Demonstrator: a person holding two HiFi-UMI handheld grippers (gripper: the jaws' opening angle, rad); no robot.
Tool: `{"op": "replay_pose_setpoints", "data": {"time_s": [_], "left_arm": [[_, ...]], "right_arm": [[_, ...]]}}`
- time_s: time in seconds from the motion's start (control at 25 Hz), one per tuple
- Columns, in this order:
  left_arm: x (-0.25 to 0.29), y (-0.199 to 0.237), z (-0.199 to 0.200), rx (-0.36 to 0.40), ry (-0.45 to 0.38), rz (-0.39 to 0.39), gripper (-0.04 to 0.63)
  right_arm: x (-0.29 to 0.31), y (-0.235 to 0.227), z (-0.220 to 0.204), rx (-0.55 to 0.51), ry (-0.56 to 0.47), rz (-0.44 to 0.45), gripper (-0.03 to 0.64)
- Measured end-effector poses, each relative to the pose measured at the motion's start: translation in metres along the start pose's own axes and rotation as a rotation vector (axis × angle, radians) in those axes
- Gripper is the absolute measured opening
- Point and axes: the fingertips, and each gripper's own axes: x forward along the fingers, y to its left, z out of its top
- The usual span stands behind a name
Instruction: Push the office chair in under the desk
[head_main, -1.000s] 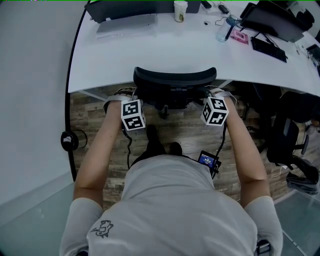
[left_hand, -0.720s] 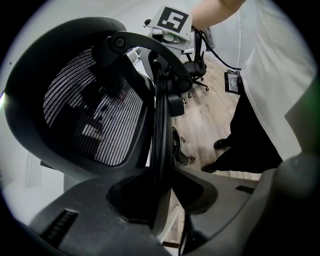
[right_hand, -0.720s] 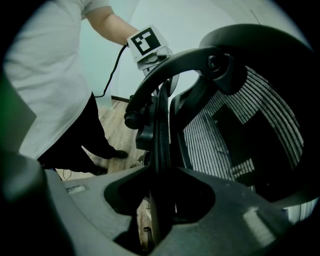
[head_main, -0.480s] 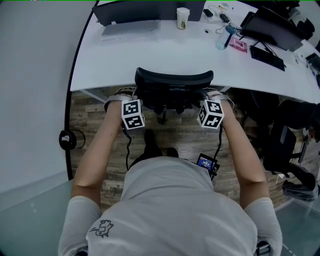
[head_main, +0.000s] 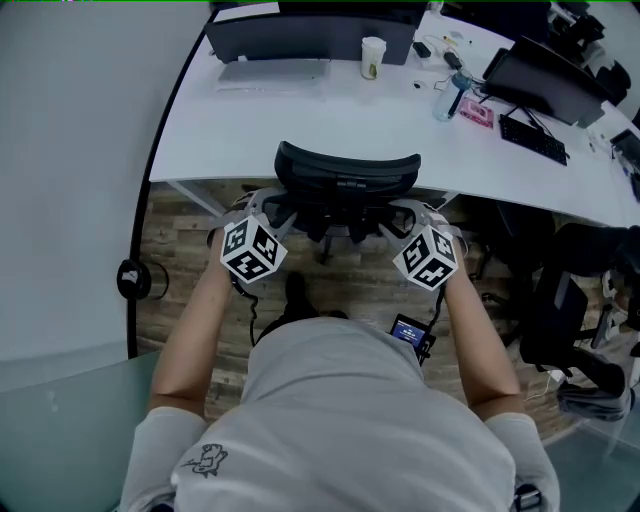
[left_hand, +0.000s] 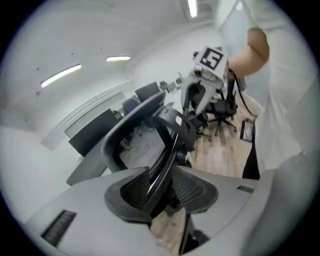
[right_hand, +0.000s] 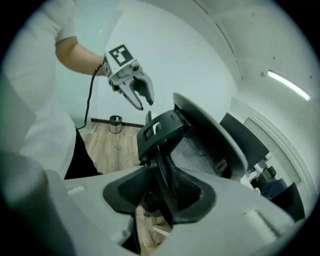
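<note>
- While the person stands behind it, the office chair (head_main: 347, 175) sits at the centre of the head view, its curved black backrest up against the near edge of the white table (head_main: 240, 130).
- Its seat is out of sight, and part of its dark base shows on the wooden floor (head_main: 190, 235) just below the backrest.
- At the lower left of the backrest is the left claw (right_hand: 144, 101). Its jaws stand apart and have just been opening.
- In the left gripper view a dark strut of the chair's back runs through the gap between the jaws, and the pads do not press on it.
- At the lower right of the backrest is the right claw (left_hand: 196, 104). It is likewise spread wide after just opening, with the chair's frame seen through its gap and nothing clamped.
- Both claws point downward and toward the chair, one on each side of it.
- On the table, a paper cup (head_main: 372, 56) stands at the upper middle of the frame and a bottle (head_main: 447, 95) to its right.
- A small round bin (head_main: 133, 280) stands on the floor at the left edge.
</note>
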Motion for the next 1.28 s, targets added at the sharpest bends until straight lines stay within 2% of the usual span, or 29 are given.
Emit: {"op": "replay_pose_setpoints", "data": {"time_s": [0.12,0.24,0.32,0.44,0.56,0.76,0.96,1.28], "left_arm": [[-0.018,-0.012,0.023,-0.177,-0.133,-0.005,0.140],[-0.036,-0.021,0.045,-0.308,-0.250,0.000,0.121],[-0.049,-0.025,0.059,-0.367,-0.321,0.011,0.094],[-0.070,-0.031,0.074,-0.402,-0.399,0.052,0.039],[-0.088,-0.035,0.084,-0.448,-0.459,0.096,-0.002],[-0.109,-0.044,0.092,-0.482,-0.495,0.135,-0.002],[-0.128,-0.049,0.102,-0.483,-0.511,0.166,-0.002],[-0.157,-0.064,0.116,-0.478,-0.535,0.163,-0.002]], "right_arm": [[-0.018,0.005,0.015,0.094,-0.079,-0.017,0.138],[-0.033,0.007,0.026,0.156,-0.155,-0.047,0.089],[-0.043,0.008,0.033,0.190,-0.203,-0.069,0.054],[-0.059,0.009,0.044,0.233,-0.288,-0.104,0.008],[-0.078,0.009,0.052,0.265,-0.369,-0.144,0.003],[-0.101,0.015,0.058,0.318,-0.447,-0.139,0.003],[-0.115,0.027,0.063,0.321,-0.492,-0.115,0.003],[-0.136,0.047,0.067,0.322,-0.514,-0.098,0.003]]}}
